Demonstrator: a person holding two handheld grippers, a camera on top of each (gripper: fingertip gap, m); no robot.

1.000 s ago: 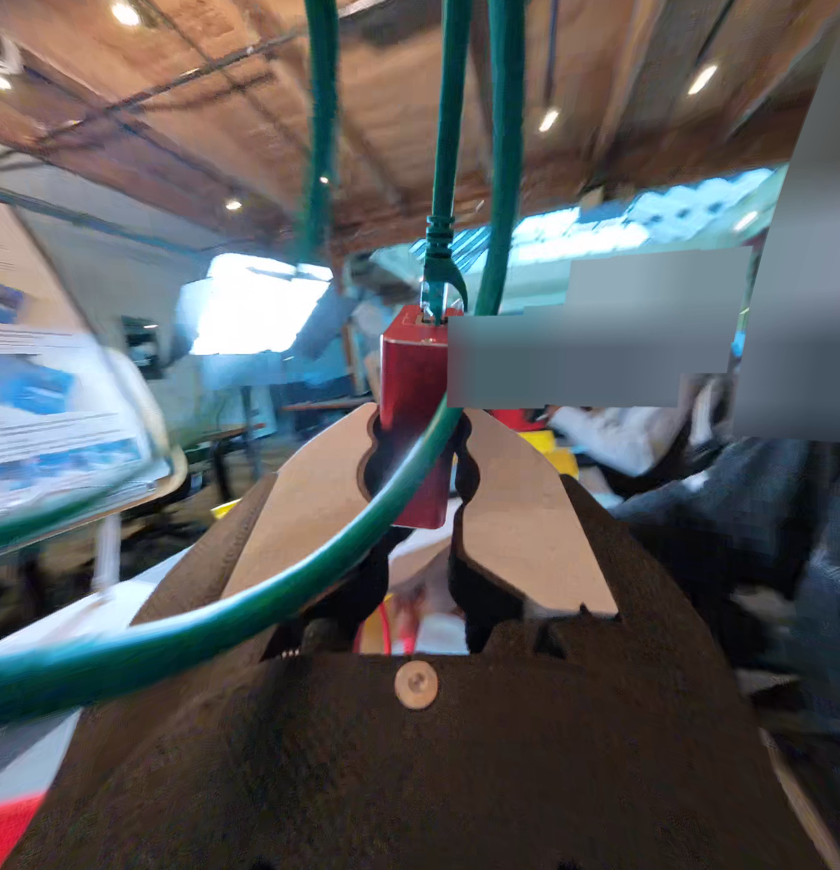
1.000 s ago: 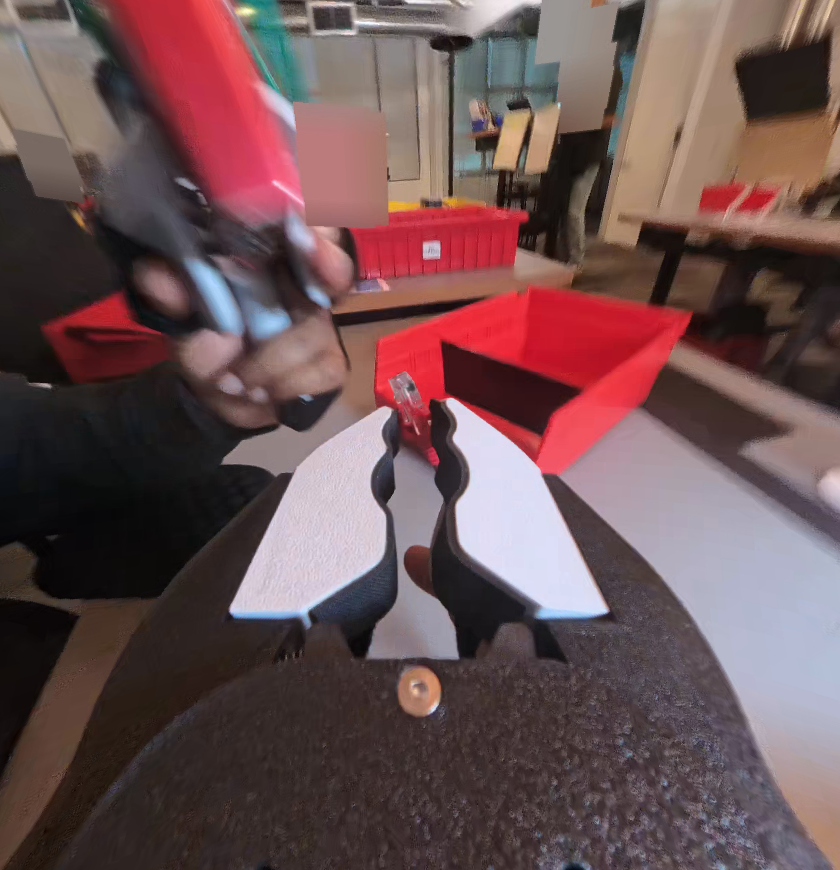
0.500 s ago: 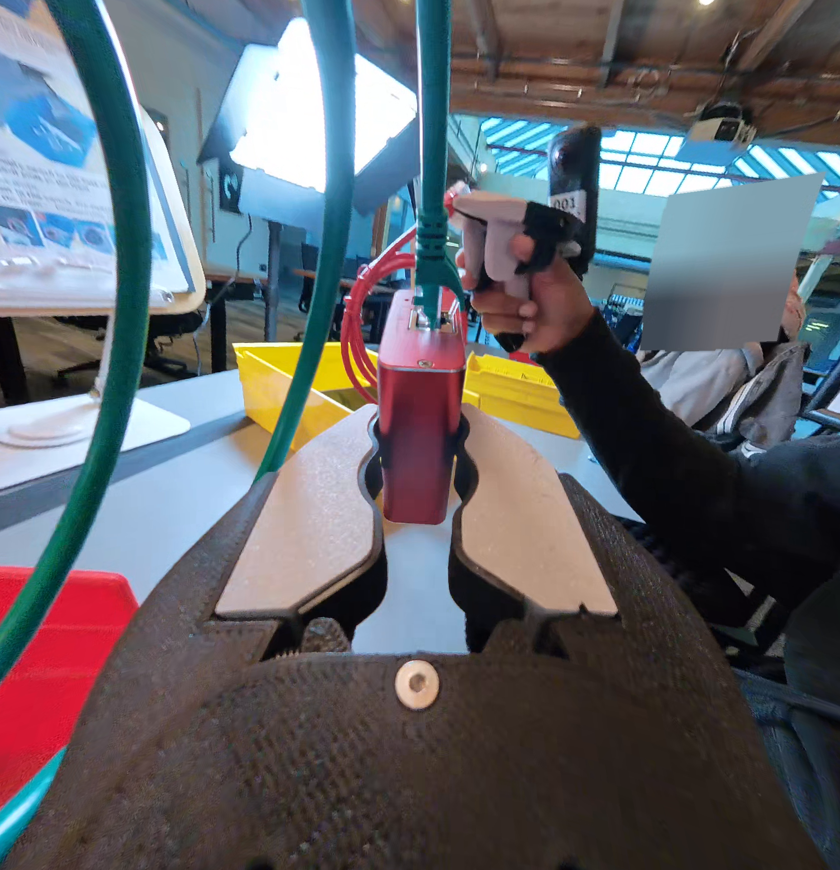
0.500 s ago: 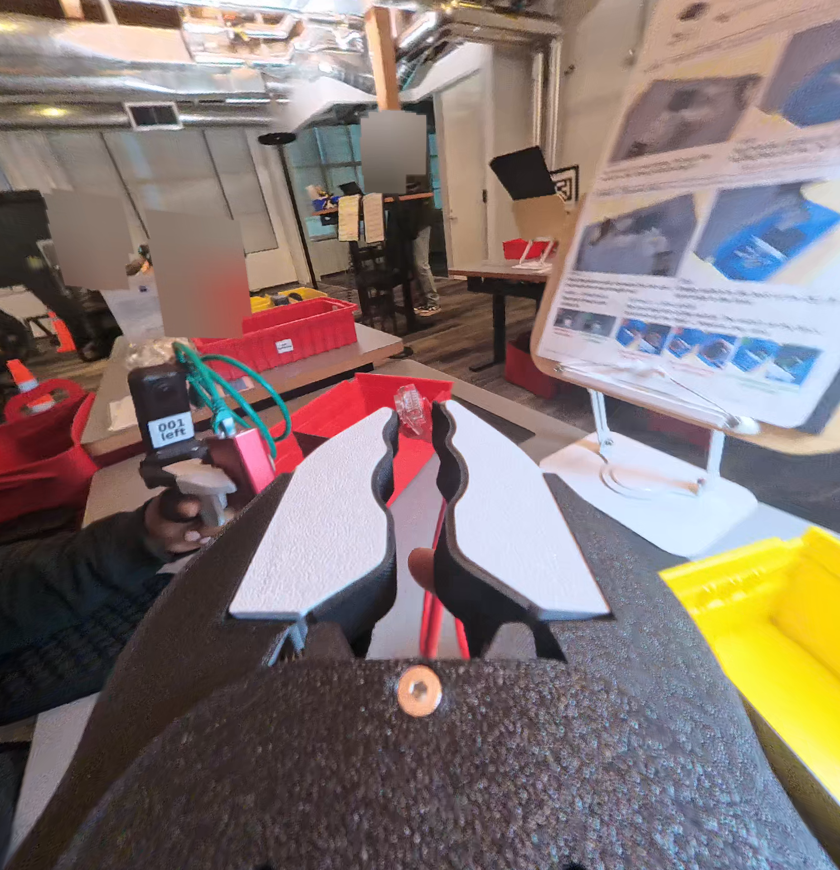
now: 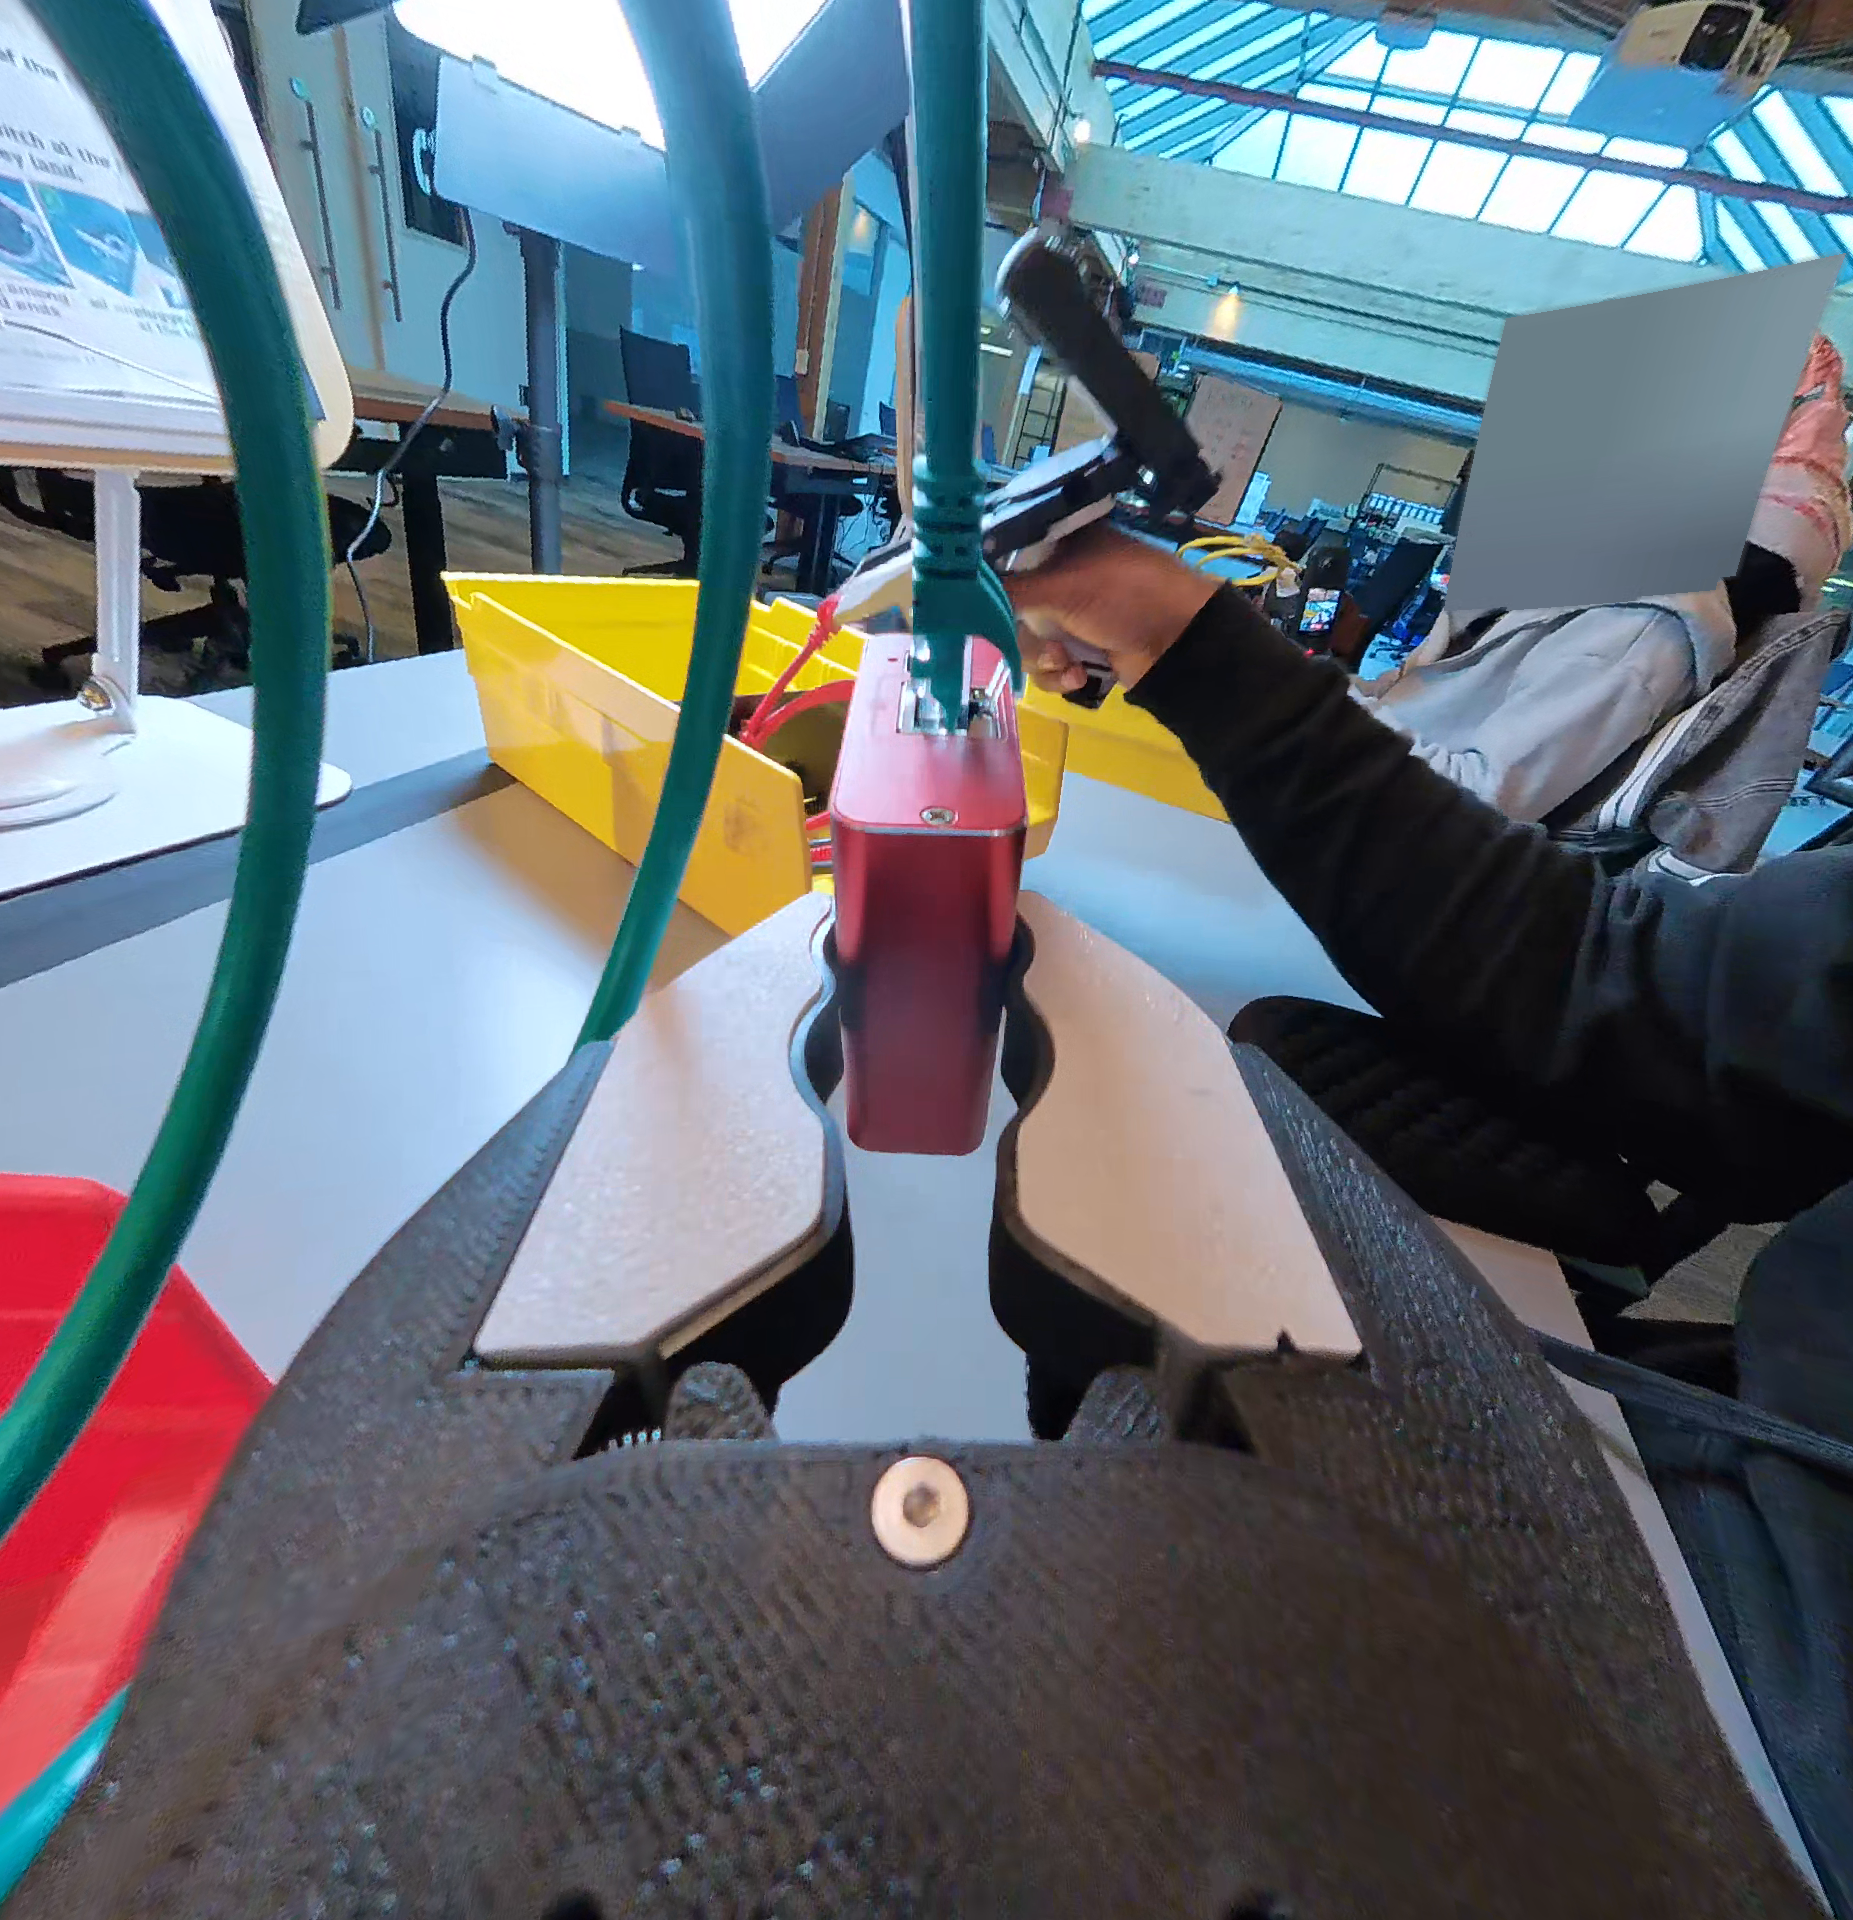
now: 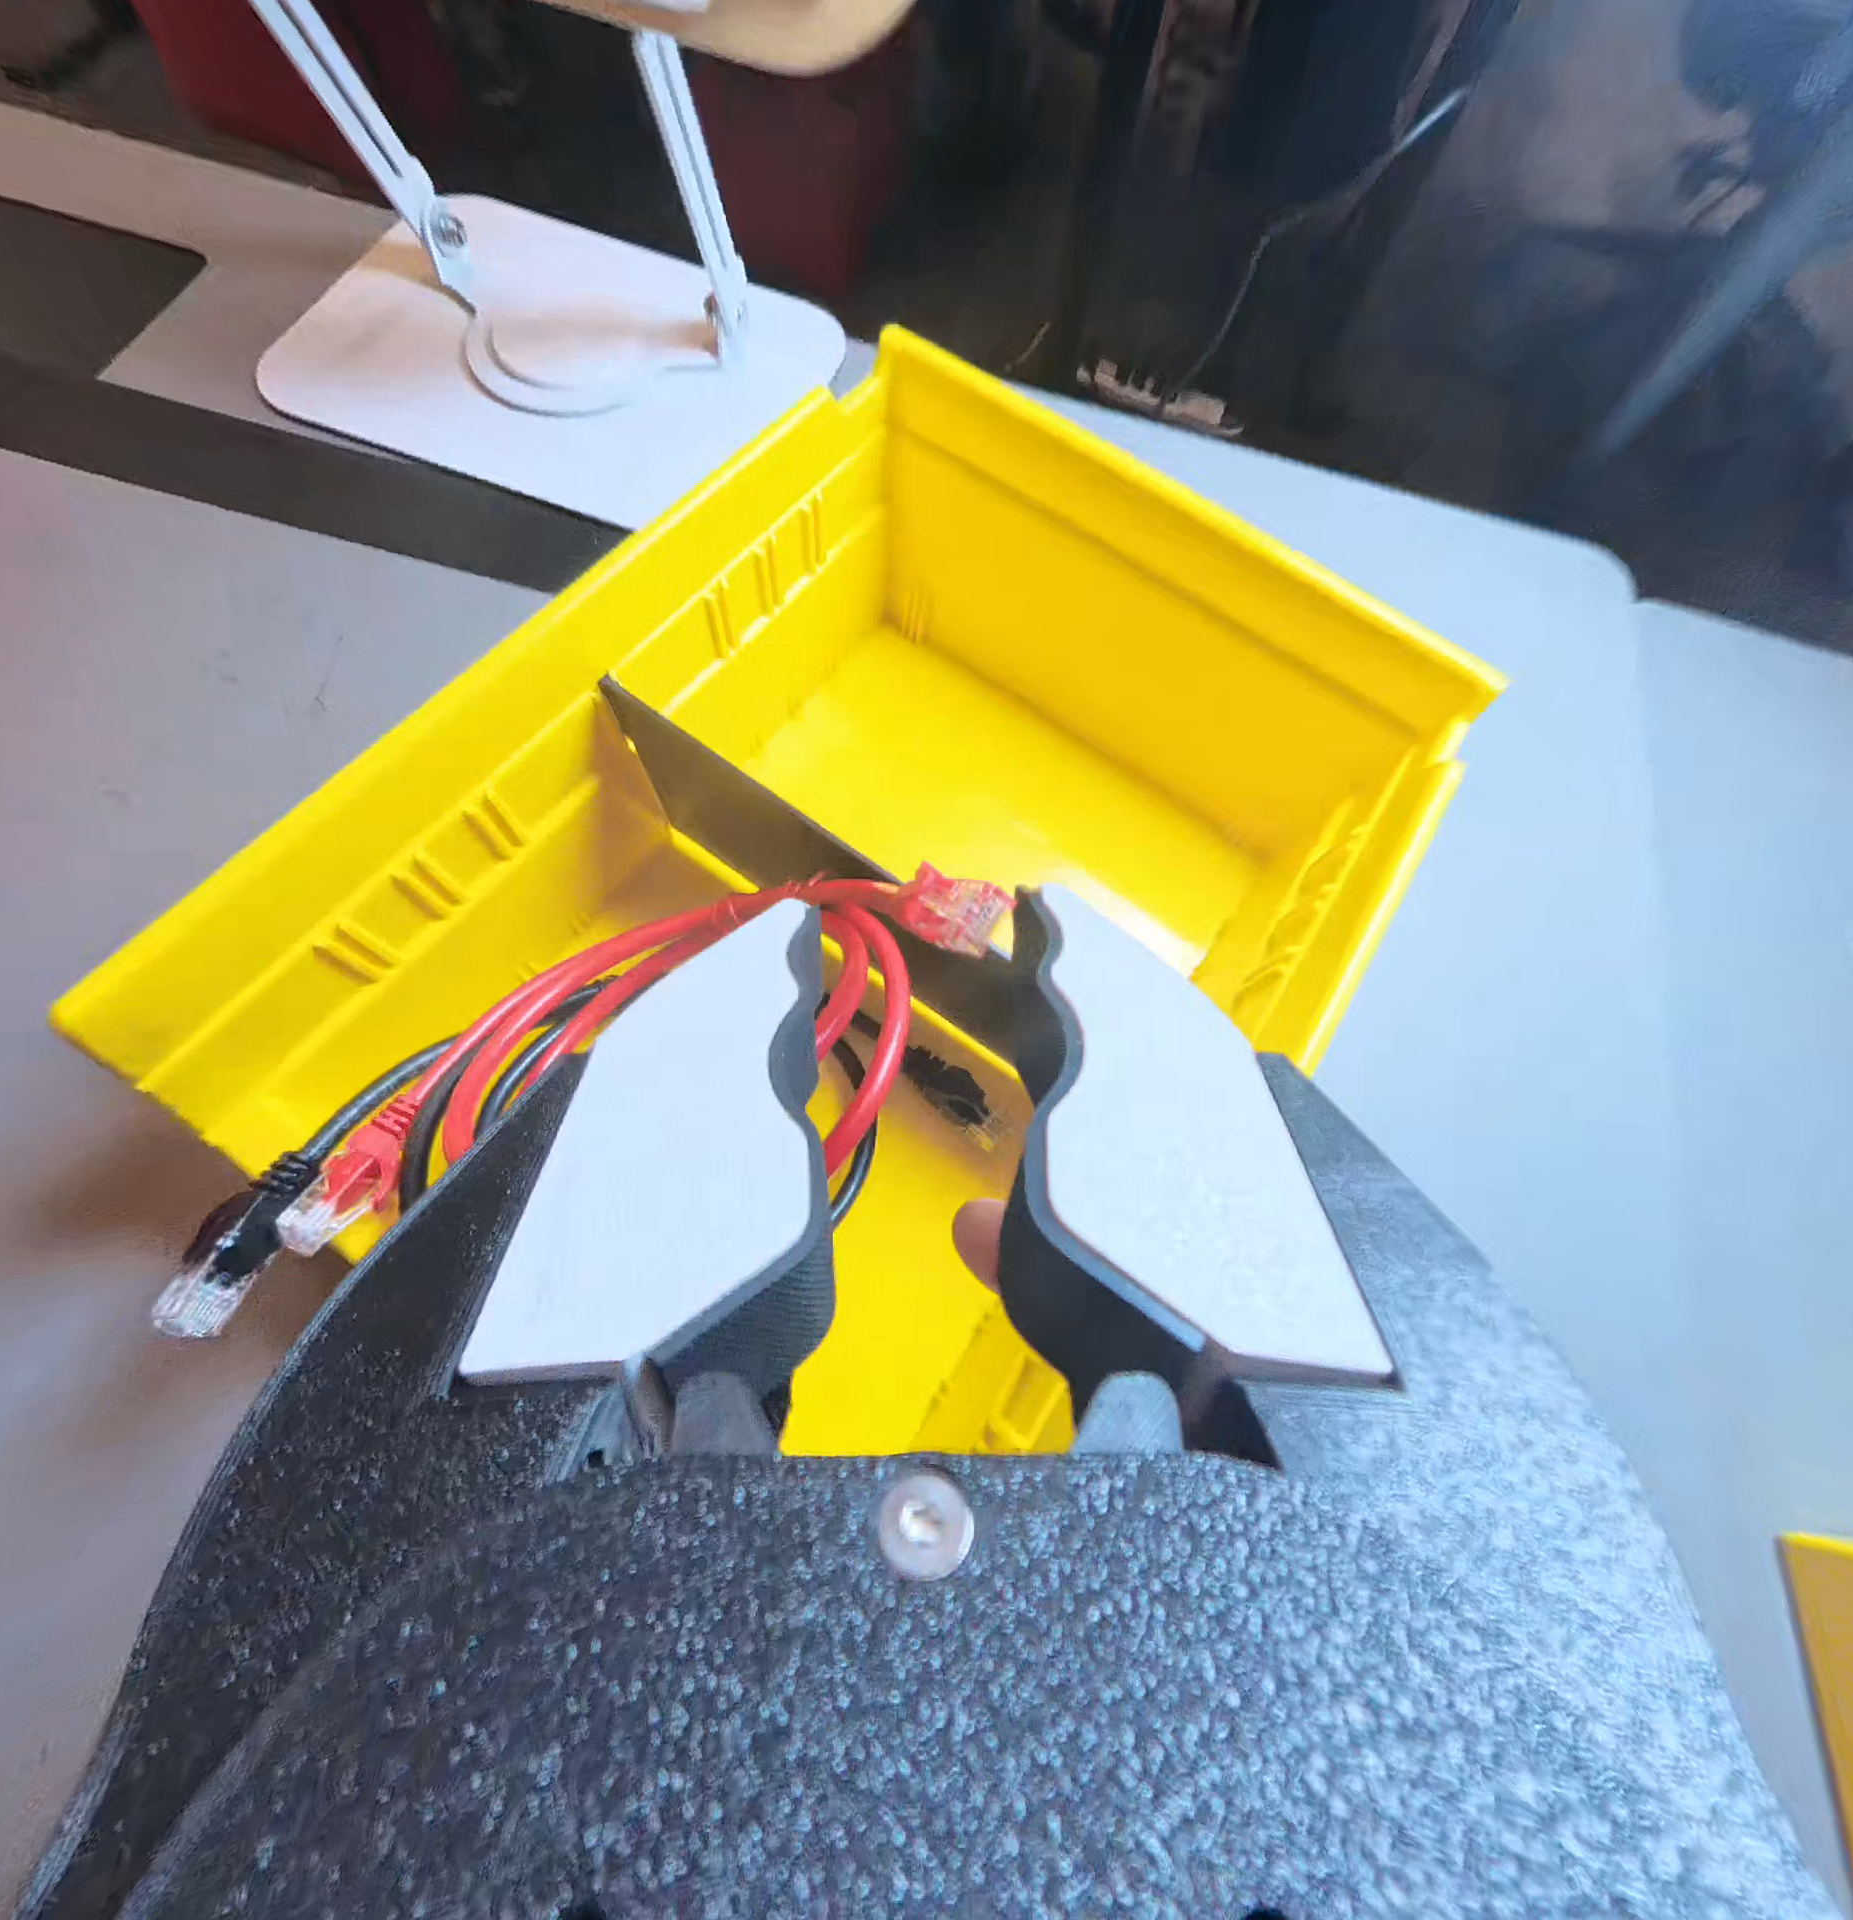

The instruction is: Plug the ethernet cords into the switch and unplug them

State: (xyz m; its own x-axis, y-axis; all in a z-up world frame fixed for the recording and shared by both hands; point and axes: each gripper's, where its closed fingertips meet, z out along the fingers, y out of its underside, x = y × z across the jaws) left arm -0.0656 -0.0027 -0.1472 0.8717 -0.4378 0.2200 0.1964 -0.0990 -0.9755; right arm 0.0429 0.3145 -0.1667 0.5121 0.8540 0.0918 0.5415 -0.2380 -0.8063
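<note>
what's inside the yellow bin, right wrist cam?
Yellow bin: near compartment holds a coiled red cord and black cord, ends hanging over the rim. Far compartment looks bare. The right gripper hides part of the near floor.

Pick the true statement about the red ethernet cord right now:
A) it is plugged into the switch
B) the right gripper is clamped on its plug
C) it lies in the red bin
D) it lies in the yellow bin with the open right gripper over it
D: the red ethernet cord lies coiled in the yellow bin, and the right gripper hangs open above it, jaws apart with nothing between them.
</note>
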